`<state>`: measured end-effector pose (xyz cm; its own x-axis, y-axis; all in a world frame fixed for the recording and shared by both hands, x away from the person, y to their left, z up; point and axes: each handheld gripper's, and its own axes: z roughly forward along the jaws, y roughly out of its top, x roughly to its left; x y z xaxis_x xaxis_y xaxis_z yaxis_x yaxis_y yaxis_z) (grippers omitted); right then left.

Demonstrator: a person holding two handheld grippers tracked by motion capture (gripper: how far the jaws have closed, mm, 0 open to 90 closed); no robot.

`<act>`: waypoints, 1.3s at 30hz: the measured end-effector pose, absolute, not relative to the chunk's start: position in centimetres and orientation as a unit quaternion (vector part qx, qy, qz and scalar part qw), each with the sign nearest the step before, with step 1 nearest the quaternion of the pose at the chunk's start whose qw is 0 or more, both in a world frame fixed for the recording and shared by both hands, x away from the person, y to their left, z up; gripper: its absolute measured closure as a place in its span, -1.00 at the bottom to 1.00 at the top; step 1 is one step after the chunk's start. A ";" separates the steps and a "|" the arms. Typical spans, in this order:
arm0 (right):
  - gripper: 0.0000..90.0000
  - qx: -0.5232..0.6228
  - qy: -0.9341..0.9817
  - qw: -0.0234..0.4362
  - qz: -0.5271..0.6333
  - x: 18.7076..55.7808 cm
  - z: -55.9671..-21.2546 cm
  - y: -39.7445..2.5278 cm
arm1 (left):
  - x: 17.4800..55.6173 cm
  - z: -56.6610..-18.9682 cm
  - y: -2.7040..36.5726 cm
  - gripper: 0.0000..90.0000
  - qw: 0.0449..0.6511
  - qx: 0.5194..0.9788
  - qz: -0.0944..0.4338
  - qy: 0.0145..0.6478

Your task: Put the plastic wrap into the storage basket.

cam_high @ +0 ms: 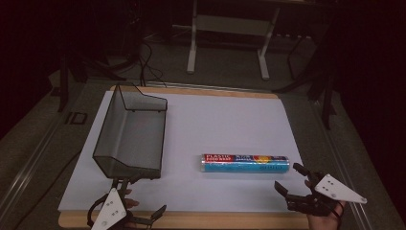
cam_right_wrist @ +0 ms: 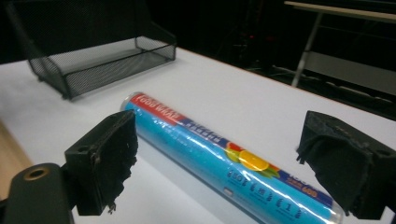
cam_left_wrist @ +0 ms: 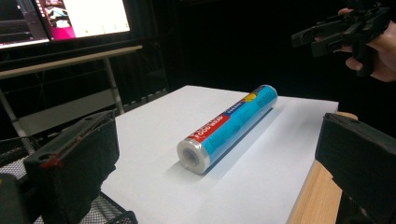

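A roll of plastic food wrap [cam_high: 244,163] in a blue and red label lies flat on the white sheet, right of centre. A black mesh basket [cam_high: 129,134] stands at the left, holding nothing. At the near left corner of the table my left gripper [cam_high: 140,197] stands open, just in front of the basket. Its view looks along the roll [cam_left_wrist: 229,126] from its red end. My right gripper [cam_high: 287,177] is open near the roll's right end, a short way in front of it. In the right gripper view the roll [cam_right_wrist: 224,163] lies just beyond the wide-apart jaws, untouched.
The white sheet [cam_high: 225,115] covers a wooden tabletop [cam_high: 191,221] whose edge shows at the front. Beyond the table stand a white desk frame [cam_high: 227,33] and cables on the floor [cam_high: 148,67]. Lit monitors [cam_left_wrist: 79,18] show in the left gripper view.
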<state>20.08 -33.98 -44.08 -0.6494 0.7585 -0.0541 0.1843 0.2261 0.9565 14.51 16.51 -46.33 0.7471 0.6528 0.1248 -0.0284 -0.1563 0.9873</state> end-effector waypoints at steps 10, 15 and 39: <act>-0.72 0.293 0.738 0.274 0.543 19.9 -44.1 -33.7 | 14.4 -46.4 16.4 -0.99 0.610 0.710 0.274 0.219; -0.75 0.250 0.757 0.277 0.535 19.9 -43.9 -33.3 | 14.4 -46.4 16.4 -0.99 0.610 0.711 0.274 0.219; -0.78 0.230 0.839 0.203 0.450 21.7 -44.9 -31.5 | 14.5 -46.6 16.2 -0.99 0.603 0.716 0.272 0.223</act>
<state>21.73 -31.49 -44.88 -0.8114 0.5690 -0.1337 0.2036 0.4895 0.8479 14.53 16.17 -46.58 0.7525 0.6475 0.1204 -0.0078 -0.1740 0.9847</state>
